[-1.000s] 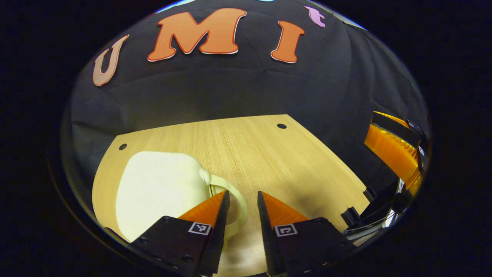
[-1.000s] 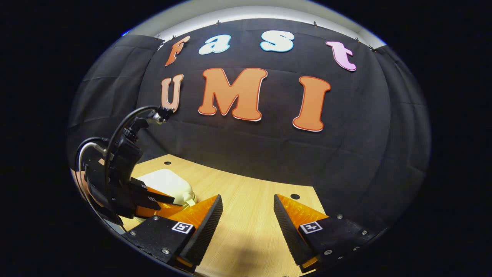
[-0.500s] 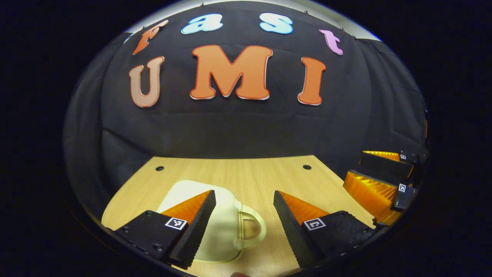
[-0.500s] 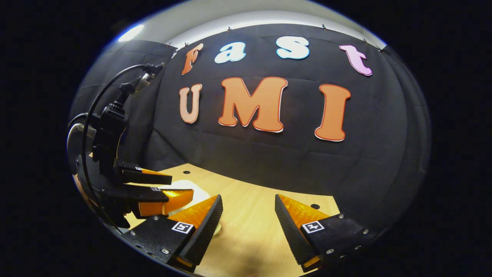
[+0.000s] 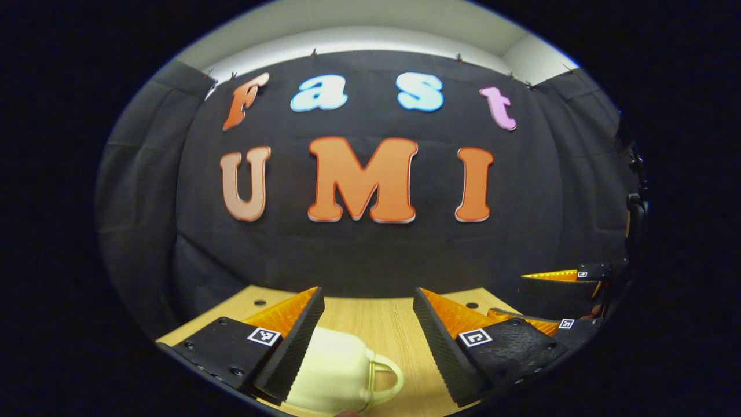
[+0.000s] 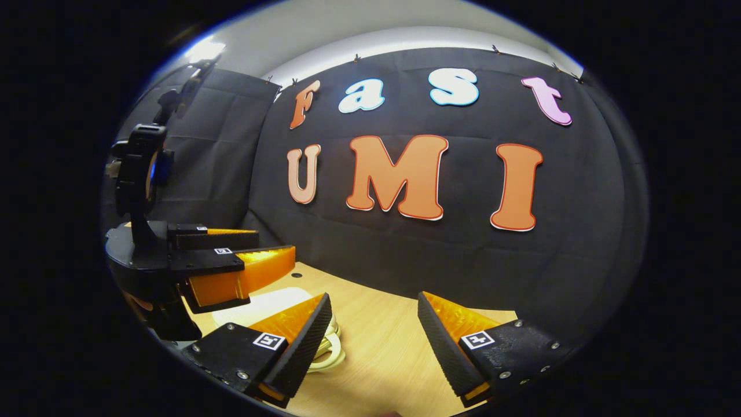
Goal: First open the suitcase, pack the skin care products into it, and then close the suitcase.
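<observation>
The suitcase (image 5: 330,370), a small cream case with a looped handle (image 5: 385,376) at its right end, lies closed and flat on the table (image 5: 370,324), just under and ahead of the left gripper (image 5: 367,341). That gripper has its two fingers spread wide with nothing between them; the case sits low between and below them, untouched by either, its body partly behind the left finger and its handle in the open gap.

In the right gripper view, the right gripper (image 6: 373,341) is likewise spread wide and holds nothing. The case (image 6: 260,304) lies to its near left on the table (image 6: 382,359), with the handle loops (image 6: 330,350) peeking out just past the gripper's left finger. The left gripper (image 6: 255,263) shows at the left of that view, hanging above the case with its fingers parted. At the right edge of the left gripper view, the right gripper (image 5: 556,301) is near the table's right side.

No skin care products can be seen on the bare part of the table in either view. Judged from this alone, either the products are already packed and the case closed, so the task is at or near its end, or nothing has begun; the pictures do not settle which. With both grippers free and raised off the case, nothing is being worked on at this moment.
</observation>
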{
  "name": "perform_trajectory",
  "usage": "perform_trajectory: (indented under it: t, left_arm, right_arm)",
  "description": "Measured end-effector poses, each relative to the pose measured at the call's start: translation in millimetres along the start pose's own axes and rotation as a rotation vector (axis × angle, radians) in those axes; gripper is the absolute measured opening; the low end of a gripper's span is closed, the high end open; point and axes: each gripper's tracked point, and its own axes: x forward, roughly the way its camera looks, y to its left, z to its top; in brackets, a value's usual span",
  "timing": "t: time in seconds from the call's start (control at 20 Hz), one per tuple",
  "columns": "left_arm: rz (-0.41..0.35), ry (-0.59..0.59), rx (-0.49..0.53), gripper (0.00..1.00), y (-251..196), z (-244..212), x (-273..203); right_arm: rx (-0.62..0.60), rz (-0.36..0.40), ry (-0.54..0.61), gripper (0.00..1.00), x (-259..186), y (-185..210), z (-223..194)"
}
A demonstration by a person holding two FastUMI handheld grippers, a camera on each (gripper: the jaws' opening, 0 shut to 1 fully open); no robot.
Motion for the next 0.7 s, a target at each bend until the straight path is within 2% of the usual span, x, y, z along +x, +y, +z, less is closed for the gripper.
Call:
perform_trajectory:
  t: [0.05,0.25,0.3,0.4,0.55,0.7]
  left_arm:
    - [-0.004,-0.042,0.031,0.96,-2,12,1]
    - [-0.023,0.006,-0.018,0.96,-11,-13,-1]
    - [-0.017,0.013,-0.016,0.99,-10,-13,0]
    - [0.003,0.019,0.005,1.0,-7,-15,1]
    - [-0.011,0.012,0.029,0.97,-16,-17,1]
    - [-0.024,0.018,0.049,1.0,-22,-18,2]
  right_arm:
    - [-0.003,0.0,-0.005,0.95,1,-3,0]
    - [-0.016,-0.02,-0.01,0.95,0,-11,3]
    - [-0.02,-0.026,-0.01,0.95,0,-12,3]
    - [-0.025,-0.035,-0.018,0.95,-2,-17,5]
    - [-0.01,-0.04,-0.03,0.95,-3,-19,6]
    - [0.0,-0.043,-0.04,0.95,-2,-21,7]
